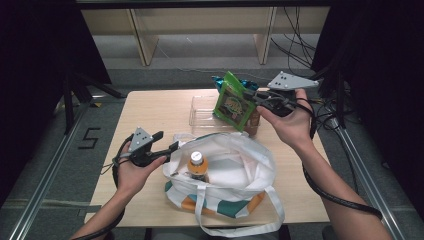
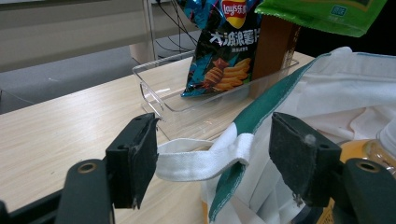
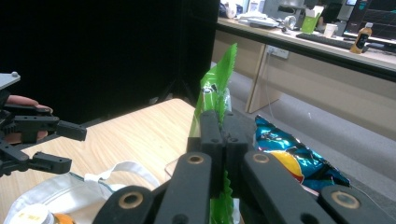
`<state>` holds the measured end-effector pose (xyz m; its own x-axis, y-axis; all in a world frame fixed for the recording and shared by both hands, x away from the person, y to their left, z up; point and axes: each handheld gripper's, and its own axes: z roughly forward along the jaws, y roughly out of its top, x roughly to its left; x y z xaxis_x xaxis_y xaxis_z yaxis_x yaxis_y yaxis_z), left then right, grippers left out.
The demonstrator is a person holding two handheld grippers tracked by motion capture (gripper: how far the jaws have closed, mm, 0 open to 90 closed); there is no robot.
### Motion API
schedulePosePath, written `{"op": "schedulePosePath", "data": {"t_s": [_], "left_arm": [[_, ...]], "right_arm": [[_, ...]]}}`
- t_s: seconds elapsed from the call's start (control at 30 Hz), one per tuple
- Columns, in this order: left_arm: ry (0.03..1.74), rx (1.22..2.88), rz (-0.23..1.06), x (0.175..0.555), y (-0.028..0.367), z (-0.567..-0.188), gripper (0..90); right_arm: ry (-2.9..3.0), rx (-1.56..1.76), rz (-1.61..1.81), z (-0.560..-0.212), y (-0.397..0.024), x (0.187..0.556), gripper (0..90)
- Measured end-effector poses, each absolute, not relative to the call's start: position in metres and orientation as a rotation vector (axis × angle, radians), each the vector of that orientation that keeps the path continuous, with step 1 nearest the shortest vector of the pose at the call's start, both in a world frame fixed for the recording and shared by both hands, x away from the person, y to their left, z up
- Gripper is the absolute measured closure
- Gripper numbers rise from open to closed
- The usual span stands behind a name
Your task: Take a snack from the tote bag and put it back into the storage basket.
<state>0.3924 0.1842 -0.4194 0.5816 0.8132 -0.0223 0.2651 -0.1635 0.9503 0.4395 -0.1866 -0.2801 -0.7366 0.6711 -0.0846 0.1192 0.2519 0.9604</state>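
Note:
My right gripper (image 1: 251, 98) (image 3: 223, 126) is shut on the edge of a green snack bag (image 1: 231, 102) (image 3: 214, 91) and holds it in the air above the table's far right. Below it sits a white tote bag (image 1: 240, 165) (image 2: 345, 93) with green and orange trim, and an orange-capped bottle (image 1: 197, 164) stands inside. At the bag's left rim my left gripper (image 1: 166, 141) (image 2: 212, 154) is open. The bag's white handle strap (image 2: 196, 161) lies between its jaws, against the left one.
A clear plastic bin (image 1: 200, 114) (image 2: 154, 88) stands behind the tote. It holds a blue Lay's chips bag (image 2: 224, 46) (image 3: 289, 158) and a brown box (image 2: 273, 46). Bare wooden tabletop (image 1: 150, 110) lies to the left. Dark curtains flank the table.

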Motion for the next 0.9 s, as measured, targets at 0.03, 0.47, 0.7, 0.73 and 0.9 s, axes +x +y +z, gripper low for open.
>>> {"op": "schedulePosePath", "data": {"t_s": [0.03,0.47,0.7,0.73,0.9], "left_arm": [[0.899,1.714,0.623,0.392,0.184,-0.419,32.2],[0.9,1.713,0.623,0.392,0.184,-0.419,32.2],[0.899,1.711,0.624,0.392,0.185,-0.419,32.2],[0.9,1.71,0.623,0.392,0.185,-0.419,32.2],[0.899,1.711,0.624,0.392,0.185,-0.419,32.2]], "right_arm": [[2.043,0.728,1.497,-0.28,-0.187,0.439,90.0],[2.028,0.732,1.492,-0.281,-0.186,0.447,90.0],[2.023,0.759,1.494,-0.284,-0.184,0.452,90.0],[2.02,0.756,1.489,-0.284,-0.184,0.453,90.0],[2.015,0.765,1.475,-0.287,-0.184,0.457,90.0]]}}
